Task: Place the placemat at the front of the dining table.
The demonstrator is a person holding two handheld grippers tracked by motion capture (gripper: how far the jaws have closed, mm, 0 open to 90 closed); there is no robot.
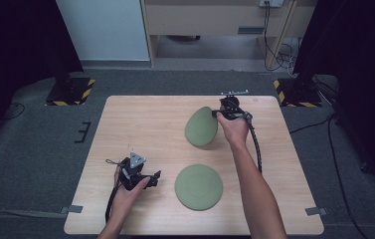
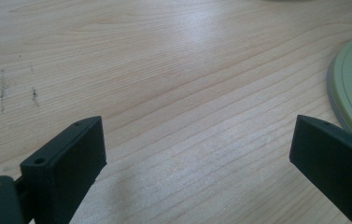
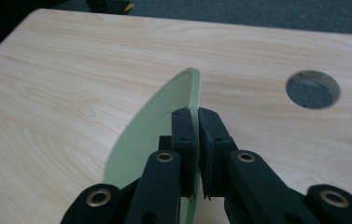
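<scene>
Flat green plate (image 1: 199, 186) (untouched) lies beside left tool (image 1: 151, 178).

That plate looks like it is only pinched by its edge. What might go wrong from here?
Two risks stand out. The right tongs grip the tilted round green plate only at its rim, with the plate tipped up off the light wooden table, so it could slip or swing and drop. A second flat round green plate lies just nearer the person; a fall or a careless lowering might knock into it. The left tongs sit open beside that plate, holding nothing.
</scene>
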